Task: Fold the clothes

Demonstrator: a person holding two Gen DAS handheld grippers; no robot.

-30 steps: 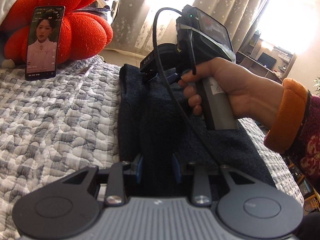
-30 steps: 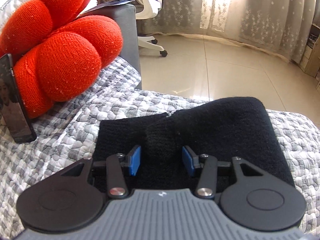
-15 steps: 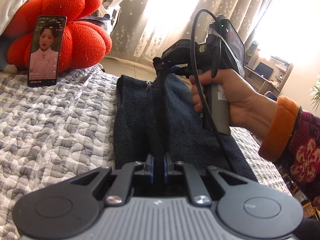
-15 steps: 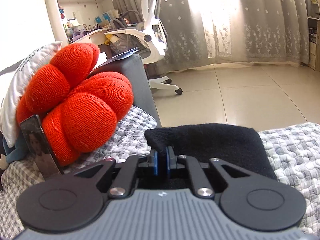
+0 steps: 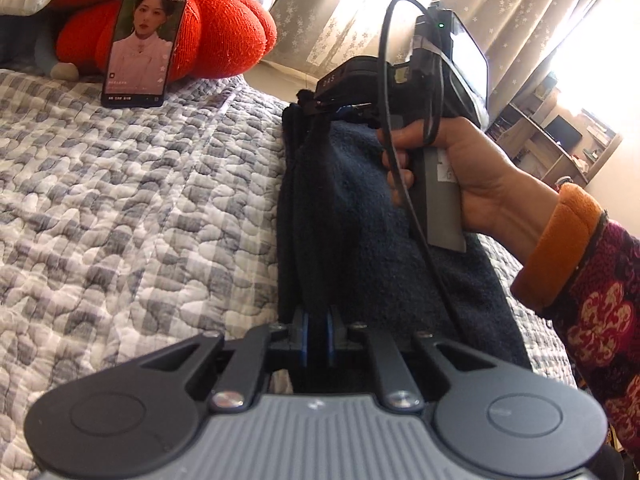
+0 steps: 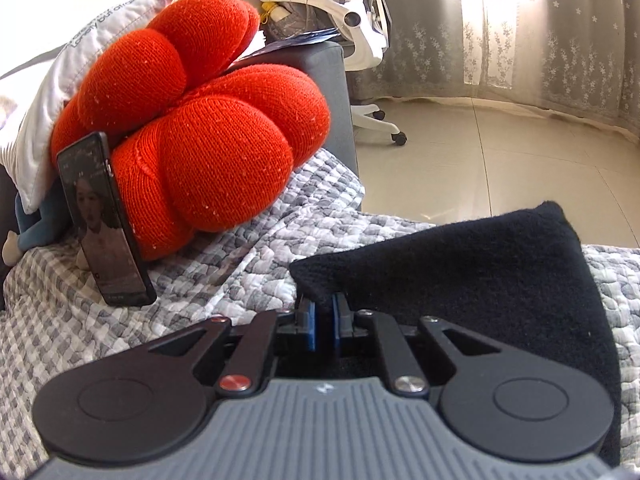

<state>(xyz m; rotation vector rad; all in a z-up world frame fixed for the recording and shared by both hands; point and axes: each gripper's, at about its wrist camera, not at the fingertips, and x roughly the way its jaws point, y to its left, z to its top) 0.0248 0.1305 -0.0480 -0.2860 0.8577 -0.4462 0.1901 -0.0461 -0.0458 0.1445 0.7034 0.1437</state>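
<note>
Dark knit garment (image 5: 360, 208) lay along right edge of quilted bed cover (image 5: 140, 200), one long edge lifted into ridge. Looked soft, thick, limp, light; likely sags between holds, so best pinched at fold's two ends. Left gripper (image 5: 316, 336) clamped on near end of ridge. Right gripper (image 6: 324, 322) clamped on far corner, raised off cover. Right hand (image 5: 460, 168) wrapped round handle, wrist angled down, orange cuff (image 5: 556, 248) showing.

Fuzzy dark cloth garment (image 5: 360, 216) on puckered quilted bedspread (image 5: 140, 200); knitted red cushion (image 6: 208, 128).
</note>
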